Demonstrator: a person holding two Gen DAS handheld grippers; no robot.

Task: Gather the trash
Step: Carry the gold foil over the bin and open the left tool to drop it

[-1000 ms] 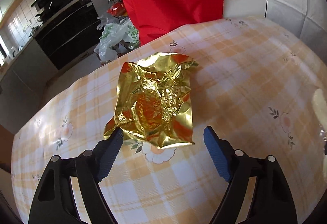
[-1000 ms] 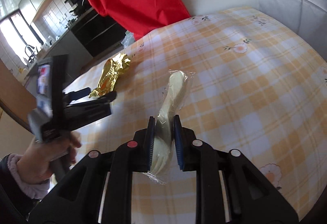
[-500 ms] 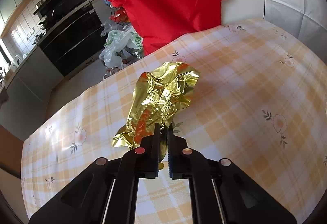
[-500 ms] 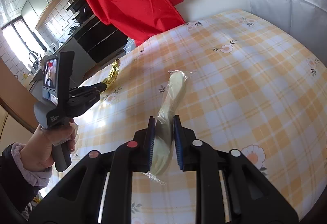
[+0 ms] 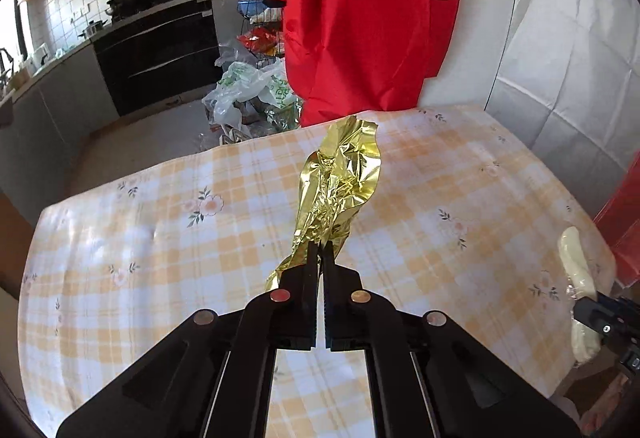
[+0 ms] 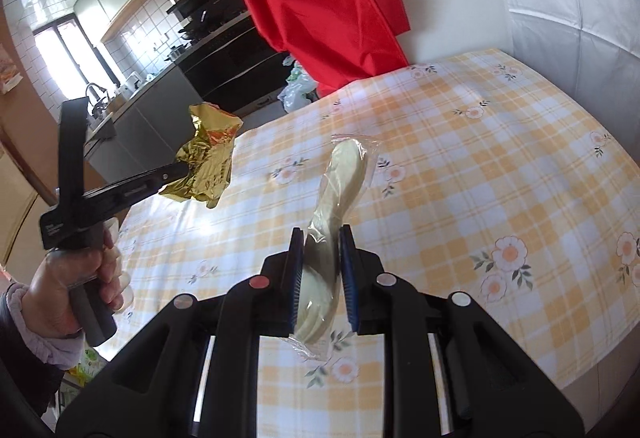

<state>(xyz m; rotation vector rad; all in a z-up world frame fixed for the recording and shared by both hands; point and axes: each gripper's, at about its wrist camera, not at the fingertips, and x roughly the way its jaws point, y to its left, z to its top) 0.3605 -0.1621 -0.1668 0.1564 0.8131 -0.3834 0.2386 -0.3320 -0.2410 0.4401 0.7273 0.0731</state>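
My left gripper (image 5: 319, 247) is shut on a crumpled gold foil wrapper (image 5: 338, 186) and holds it up above the table. It also shows in the right wrist view (image 6: 208, 158), hanging from the left gripper (image 6: 182, 170) well above the cloth. My right gripper (image 6: 320, 234) is shut on a cream plastic spoon in a clear wrapper (image 6: 340, 182), lifted off the table. The wrapped spoon also shows at the right edge of the left wrist view (image 5: 576, 270).
The table has a yellow-and-white checked cloth with flowers (image 6: 460, 166). A red cloth (image 5: 360, 6) hangs at the far edge. White padded wall panels (image 5: 560, 50) stand to the right. Plastic bags (image 5: 248, 94) lie on the kitchen floor beyond the table.
My left gripper closed on the gold wrapper and lifted it off the table. My right gripper kept hold of the wrapped spoon and rose with it.
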